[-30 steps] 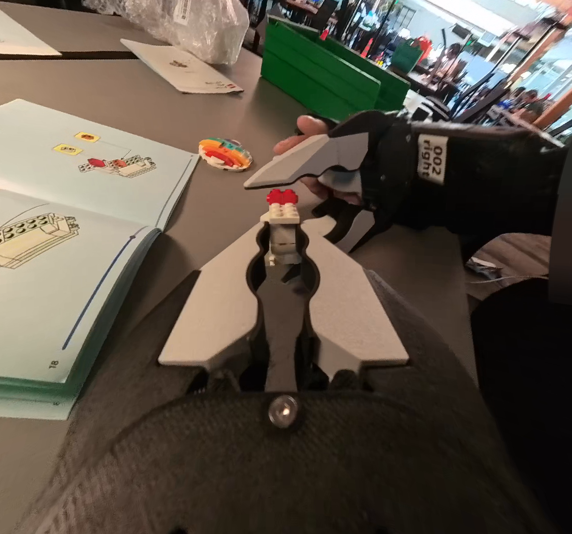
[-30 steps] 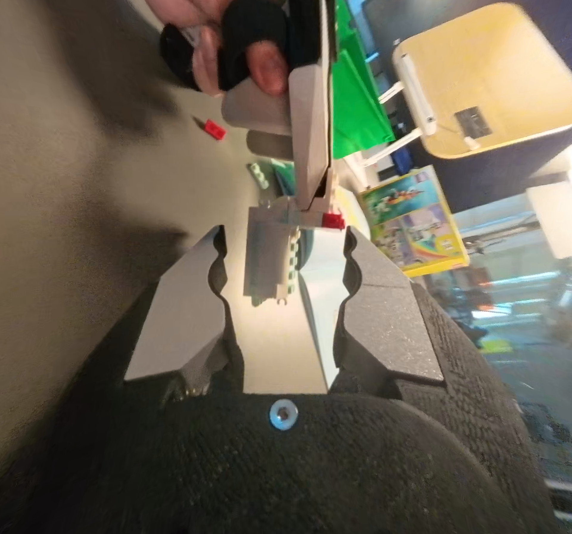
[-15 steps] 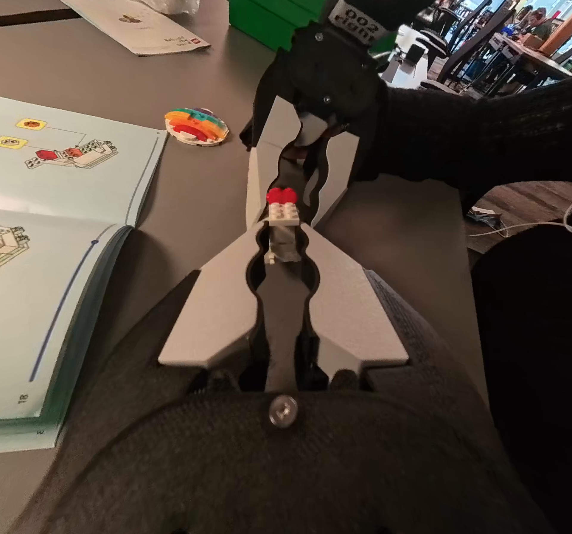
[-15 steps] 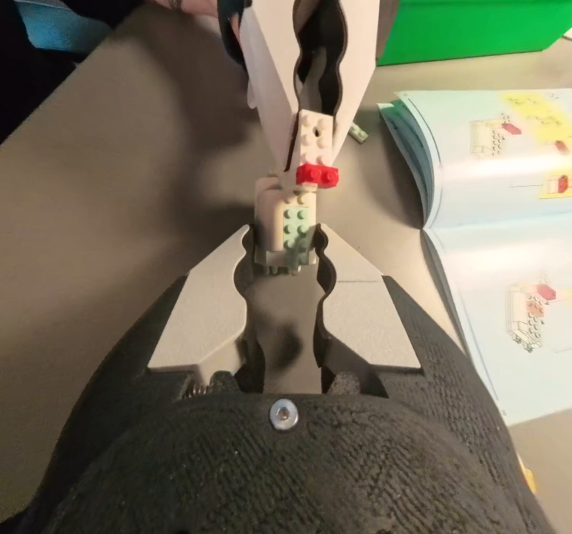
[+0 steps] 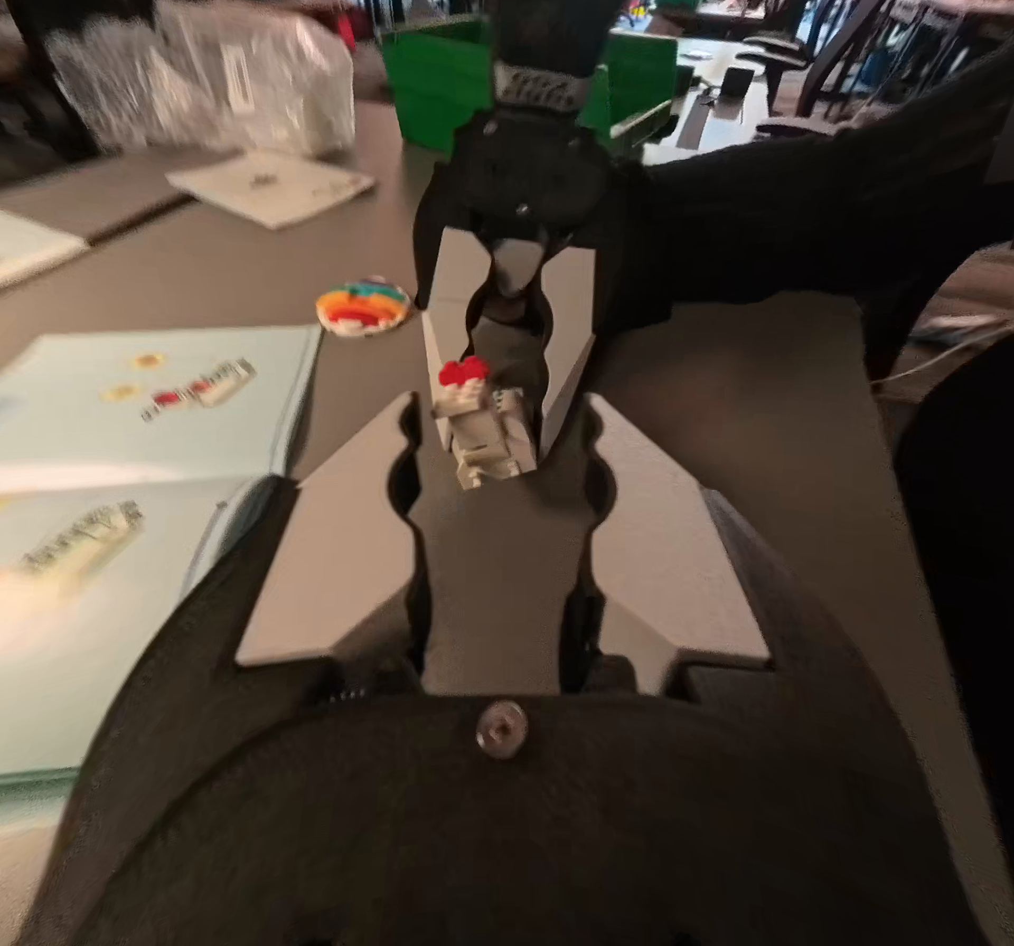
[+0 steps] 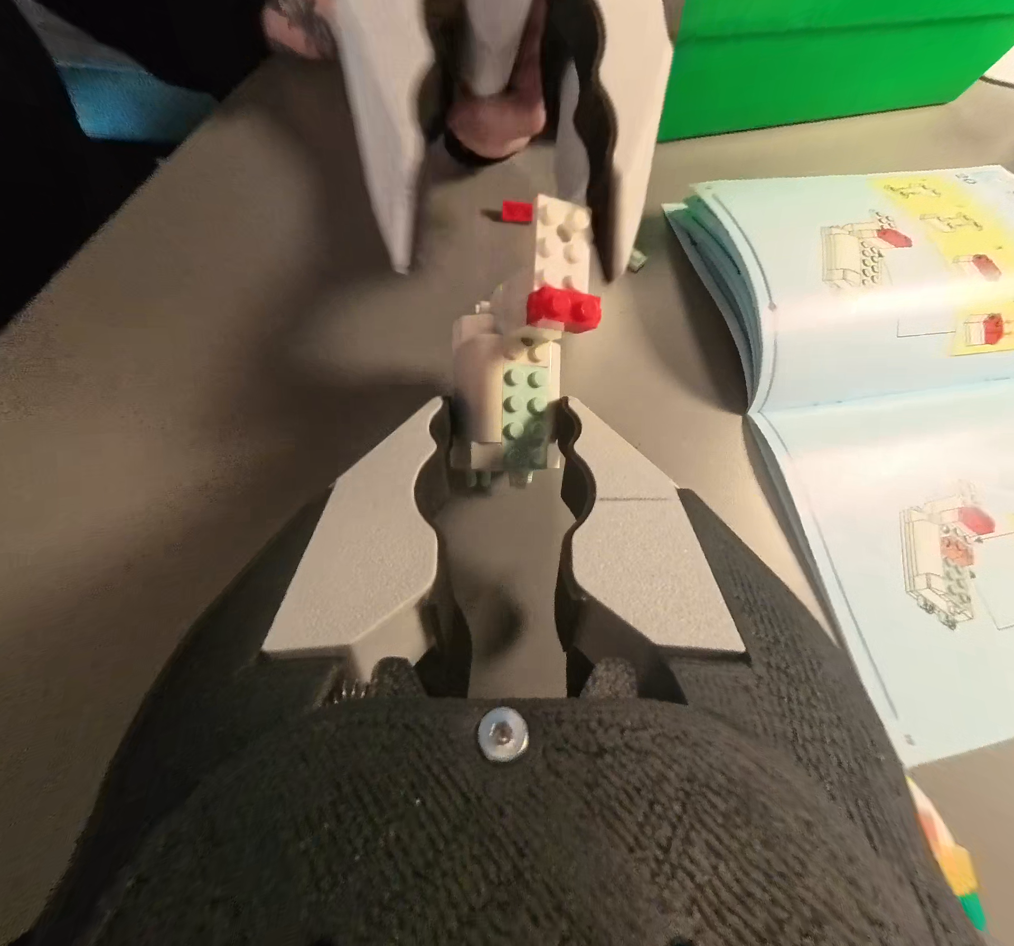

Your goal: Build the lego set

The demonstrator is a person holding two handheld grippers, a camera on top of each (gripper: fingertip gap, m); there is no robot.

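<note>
Grey table point(image 5: 741, 426), open booklet point(image 6: 878, 371), green bin point(image 6: 823, 31), blurry workshop behind.
Right gripper point(image 6: 502, 404) clamped on lego model point(image 6: 510, 393); left gripper point(image 5: 499, 404) jaws spread wide, holding nothing.

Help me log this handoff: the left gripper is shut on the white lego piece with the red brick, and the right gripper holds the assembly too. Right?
Not quite: the left gripper is open, its fingers apart in the left wrist view. The right gripper does hold the lego assembly.

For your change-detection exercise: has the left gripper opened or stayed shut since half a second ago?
Yes, it opened. In the right wrist view the left gripper now has its jaws spread wide of the white brick piece, which the right gripper holds.
</note>
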